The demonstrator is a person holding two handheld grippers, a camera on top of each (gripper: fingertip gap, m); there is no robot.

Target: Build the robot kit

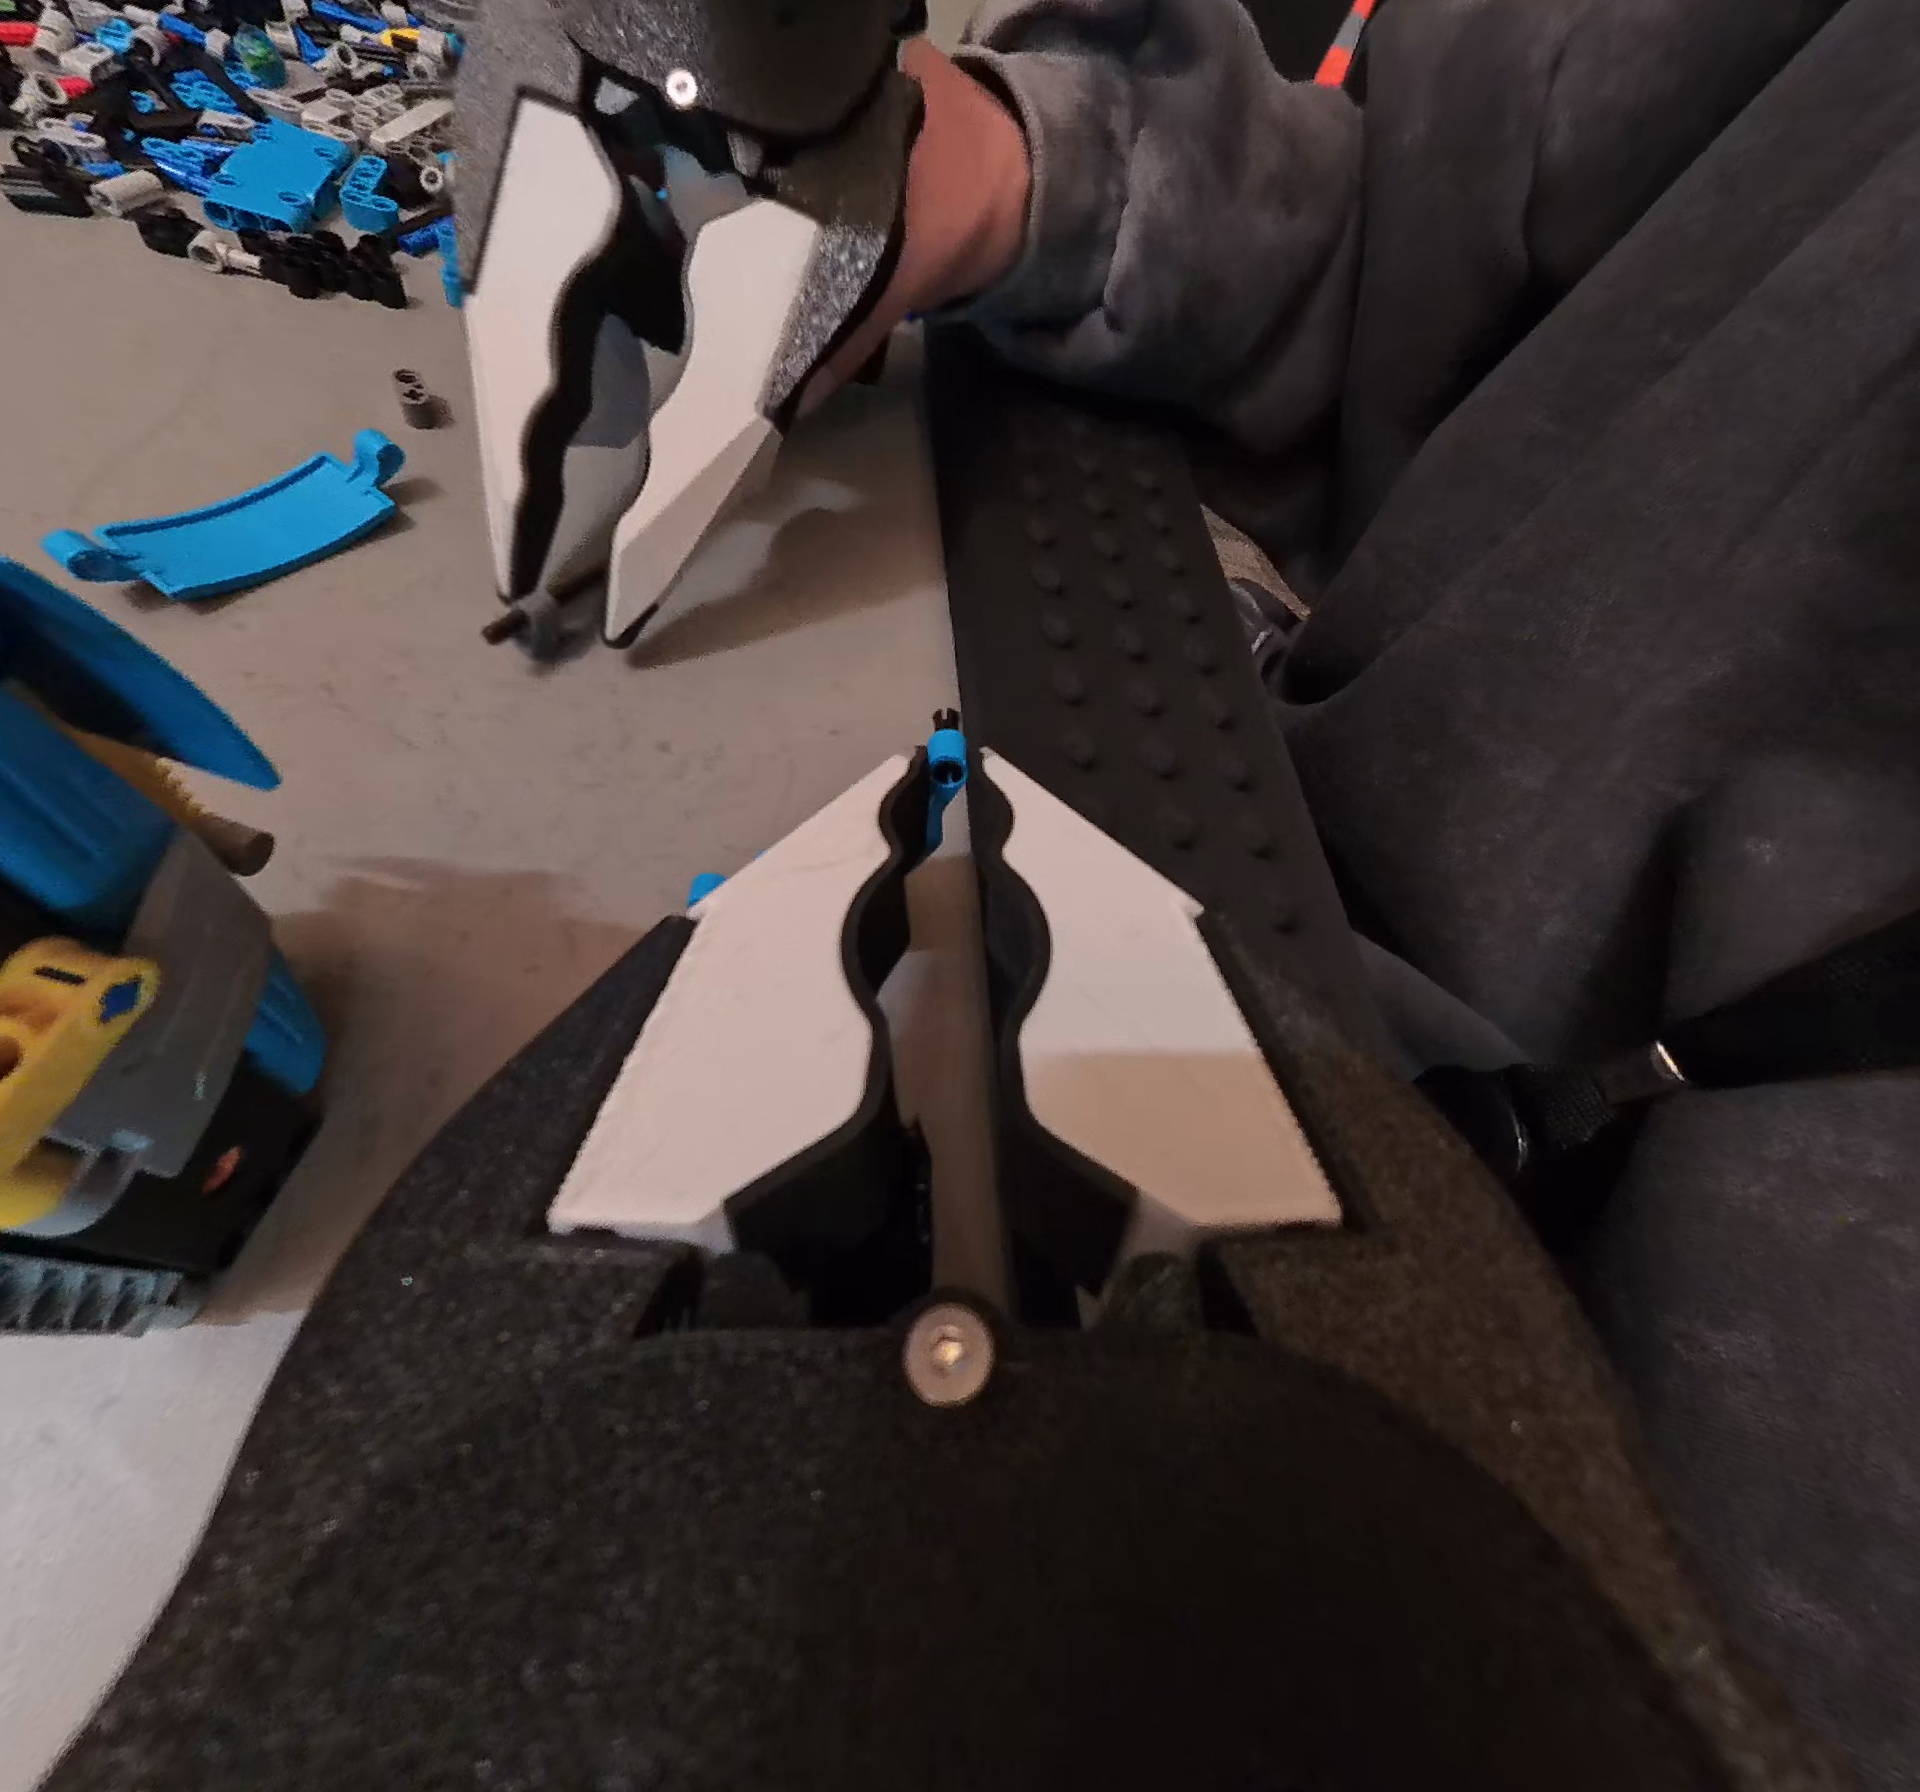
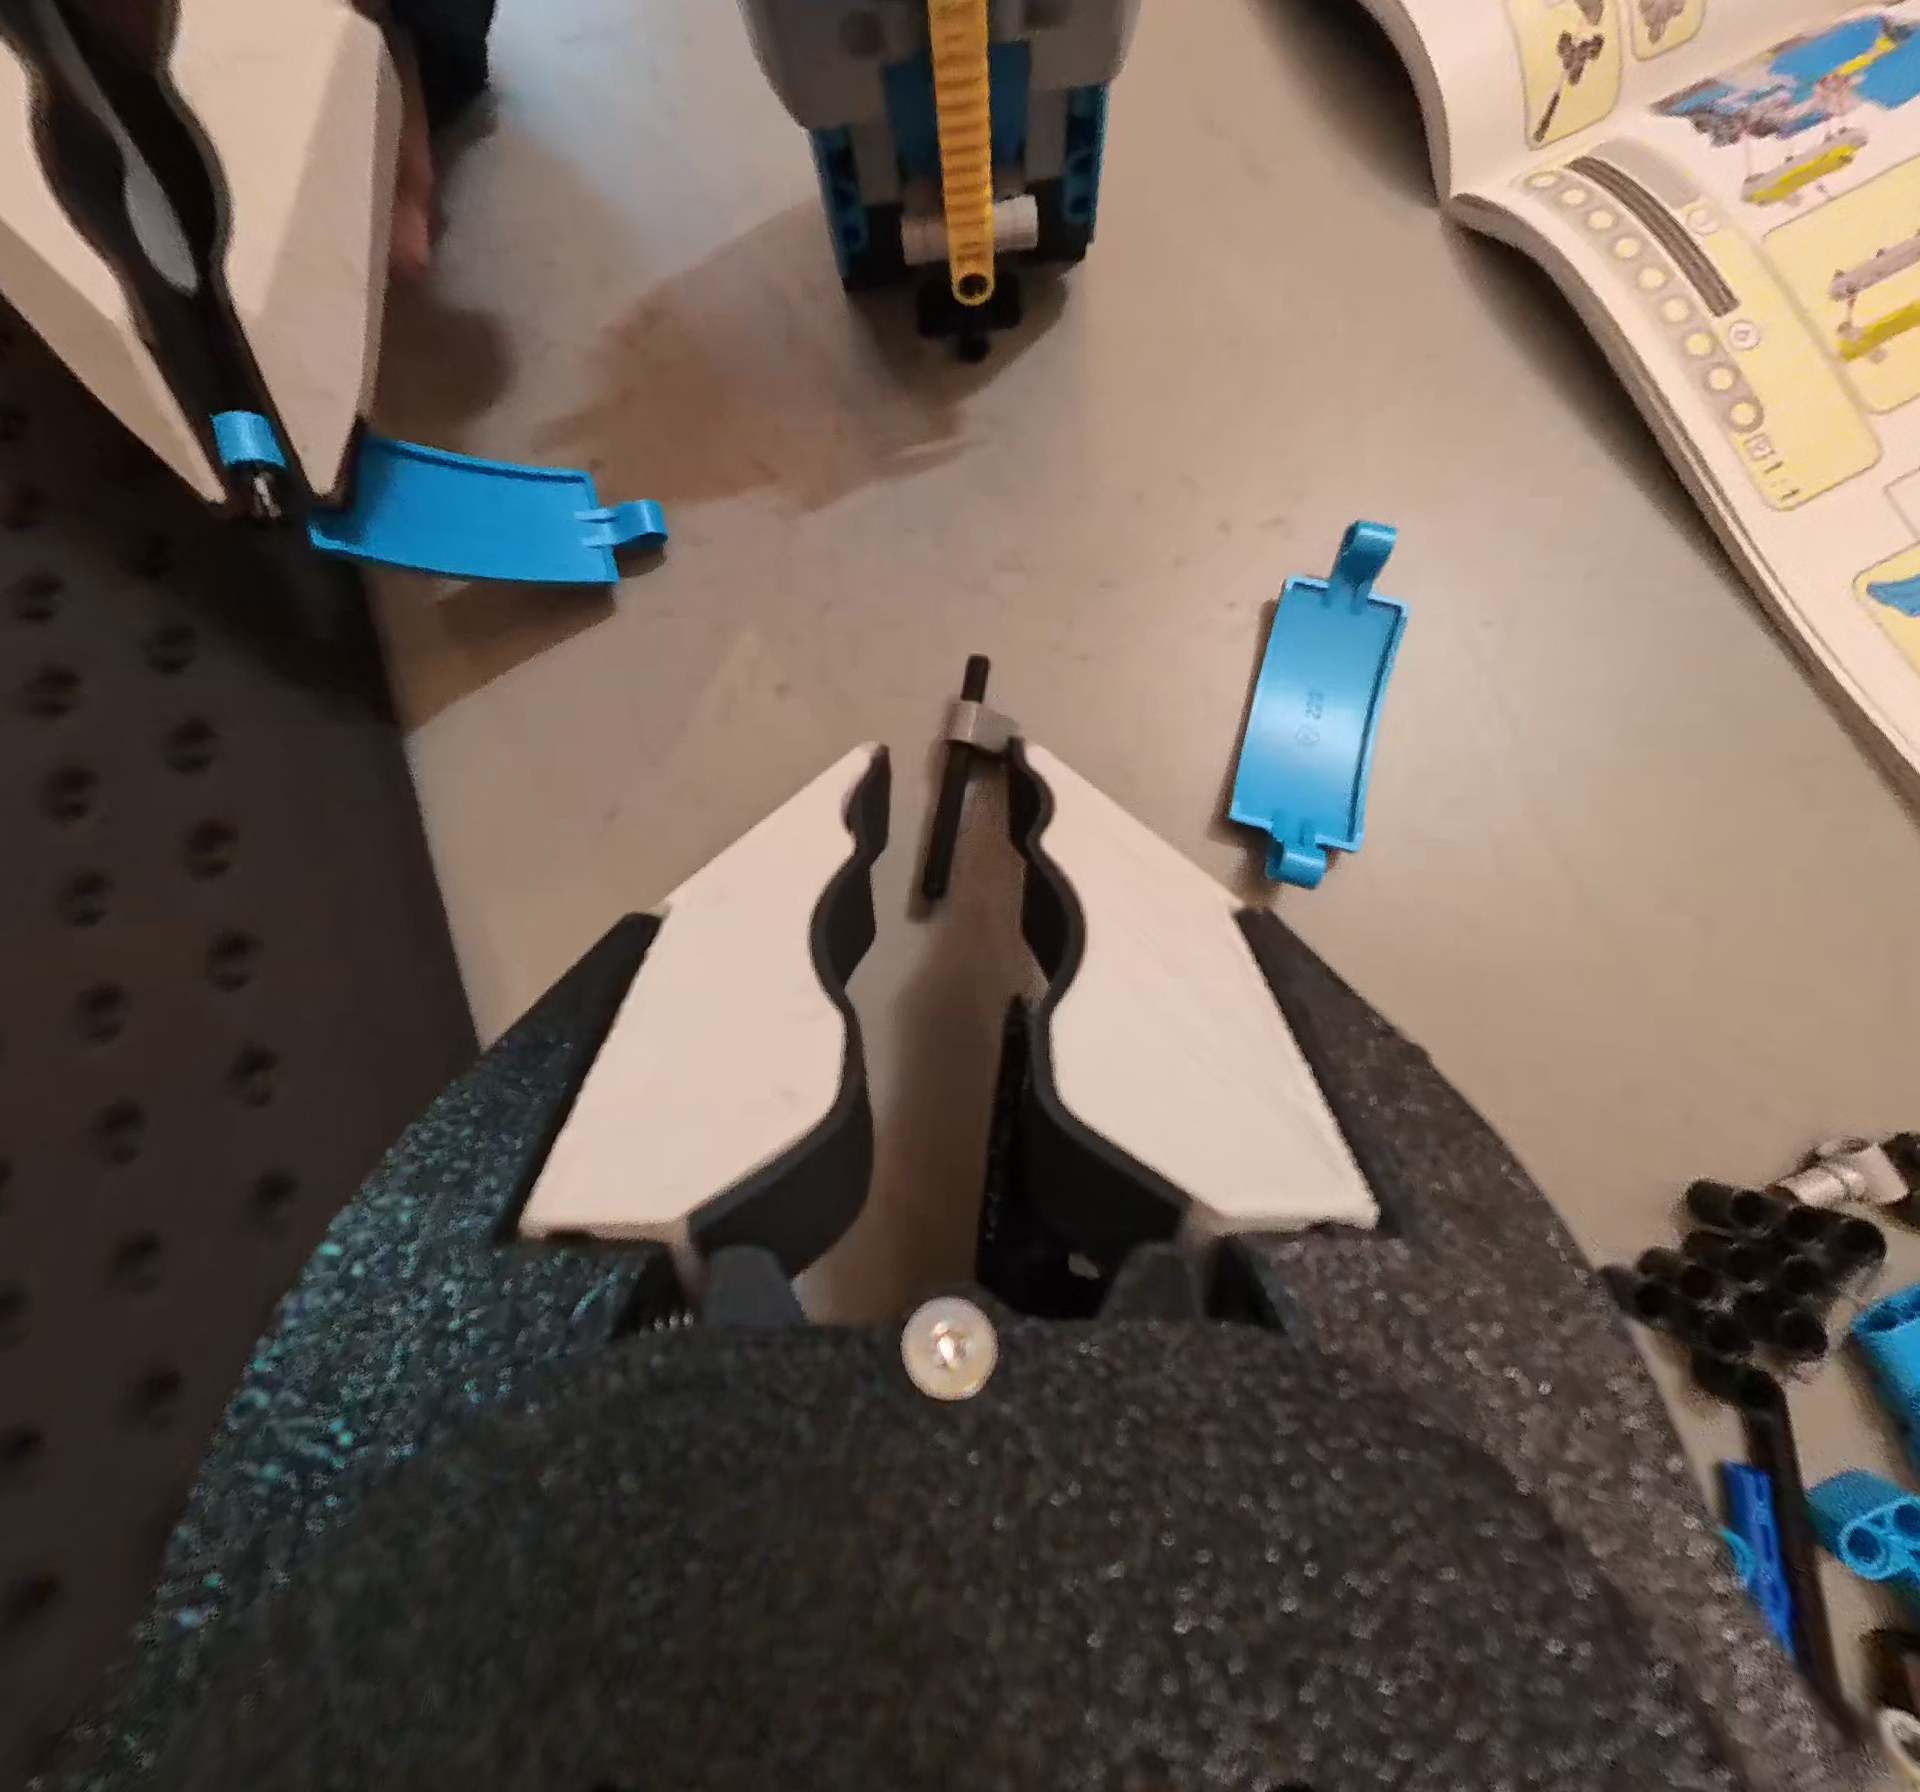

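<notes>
Grey bench (image 2: pixel 1195 495), half-built blue model (image 2: pixel 940 69) at back. Left hand-held gripper (image 1: pixel 943 766) clenched on curved blue panel (image 2: pixel 468 516), pinching its end tab. Right hand-held gripper (image 2: pixel 951 755) released-ish, black axle with grey bush (image 2: pixel 961 776) lying between fingers. Spare blue panel (image 2: pixel 1314 703) just beside.

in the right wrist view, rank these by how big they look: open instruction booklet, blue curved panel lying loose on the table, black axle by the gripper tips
1. Instruction booklet, though cut off by the frame.
2. Blue curved panel.
3. Black axle, thinnest, but nearly as long as the panel.
</notes>
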